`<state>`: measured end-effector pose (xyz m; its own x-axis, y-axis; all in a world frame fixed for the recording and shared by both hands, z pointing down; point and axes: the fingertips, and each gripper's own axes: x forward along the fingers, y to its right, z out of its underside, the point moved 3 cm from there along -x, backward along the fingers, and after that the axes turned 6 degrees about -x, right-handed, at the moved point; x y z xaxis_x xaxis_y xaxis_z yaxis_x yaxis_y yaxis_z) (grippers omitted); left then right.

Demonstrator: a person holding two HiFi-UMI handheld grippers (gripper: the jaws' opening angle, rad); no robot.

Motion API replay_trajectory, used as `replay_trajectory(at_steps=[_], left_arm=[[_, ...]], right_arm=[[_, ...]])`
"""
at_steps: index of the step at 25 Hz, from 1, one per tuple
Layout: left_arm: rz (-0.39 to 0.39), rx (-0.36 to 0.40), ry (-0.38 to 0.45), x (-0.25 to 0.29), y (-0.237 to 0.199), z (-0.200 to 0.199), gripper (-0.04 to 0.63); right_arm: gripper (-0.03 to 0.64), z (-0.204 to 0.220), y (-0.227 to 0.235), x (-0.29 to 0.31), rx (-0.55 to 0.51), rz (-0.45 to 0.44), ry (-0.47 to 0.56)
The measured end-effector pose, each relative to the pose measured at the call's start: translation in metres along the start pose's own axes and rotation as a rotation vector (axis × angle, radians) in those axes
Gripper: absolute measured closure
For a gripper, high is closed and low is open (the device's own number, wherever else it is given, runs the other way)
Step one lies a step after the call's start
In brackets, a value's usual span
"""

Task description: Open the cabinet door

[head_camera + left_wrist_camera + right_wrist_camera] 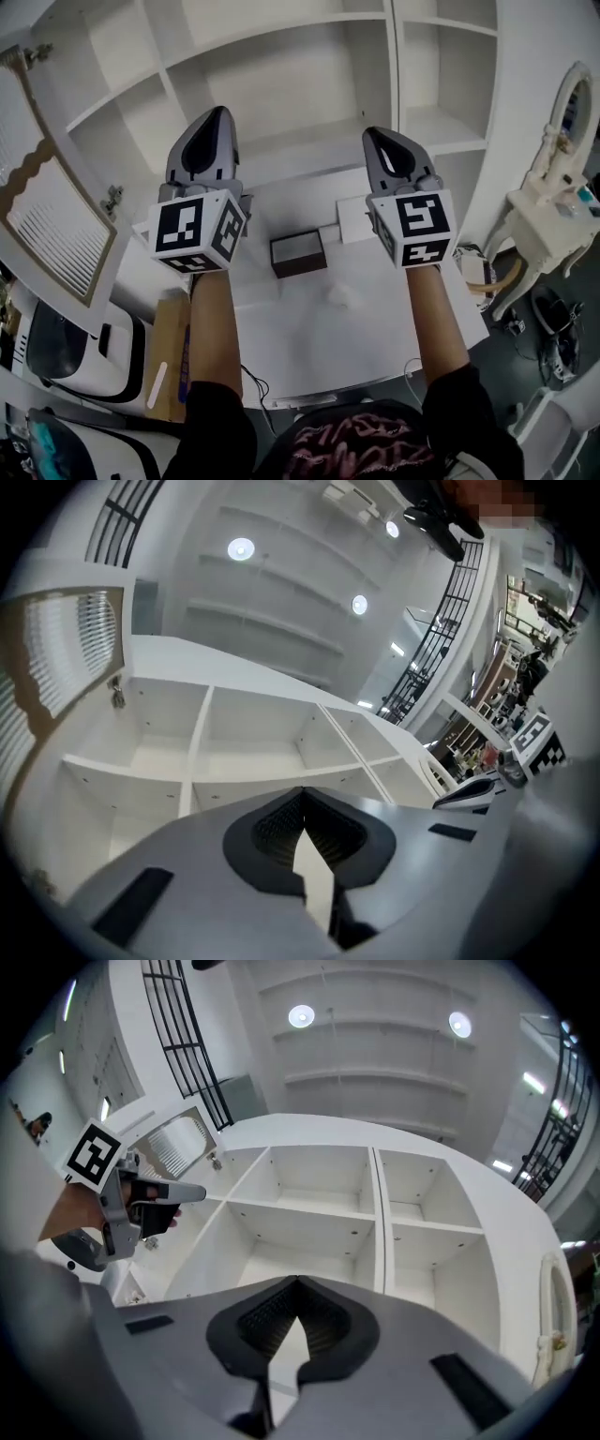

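The white cabinet (309,84) stands with its shelves bare. Its left door (52,220), a louvered panel in a wooden frame, is swung wide open at the left, also showing in the left gripper view (66,658) and the right gripper view (178,1143). My left gripper (217,114) is held up before the shelves, shut, with nothing in it (302,797). Beside it my right gripper (375,134) is also shut and empty (298,1283). Neither touches the door or the cabinet. Each gripper shows in the other's view: the right gripper (478,789) and the left gripper (192,1191).
On the white table (375,337) below lie a dark brown box (298,253), a white box (352,220) and a small crumpled white thing (339,295). A white ornate stand (553,216) is at the right. Cardboard (169,356) and a white appliance (66,347) sit at the left.
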<state>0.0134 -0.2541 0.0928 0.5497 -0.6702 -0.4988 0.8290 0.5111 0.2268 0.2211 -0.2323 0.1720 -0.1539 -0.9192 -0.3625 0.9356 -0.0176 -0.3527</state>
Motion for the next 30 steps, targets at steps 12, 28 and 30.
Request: replay_trajectory(at_steps=[12, 28, 30], left_arm=[[0.008, -0.049, -0.057, -0.011, -0.005, 0.034, 0.580], [-0.052, -0.040, -0.181, -0.039, -0.038, 0.094, 0.580], [-0.059, -0.047, -0.203, -0.046, -0.038, 0.106, 0.580]], right_arm=[[0.602, 0.012, -0.018, -0.001, 0.008, 0.009, -0.056], [0.603, 0.043, -0.080, 0.030, 0.046, -0.098, -0.105], [0.603, 0.050, -0.088, 0.030, 0.052, -0.112, -0.120]])
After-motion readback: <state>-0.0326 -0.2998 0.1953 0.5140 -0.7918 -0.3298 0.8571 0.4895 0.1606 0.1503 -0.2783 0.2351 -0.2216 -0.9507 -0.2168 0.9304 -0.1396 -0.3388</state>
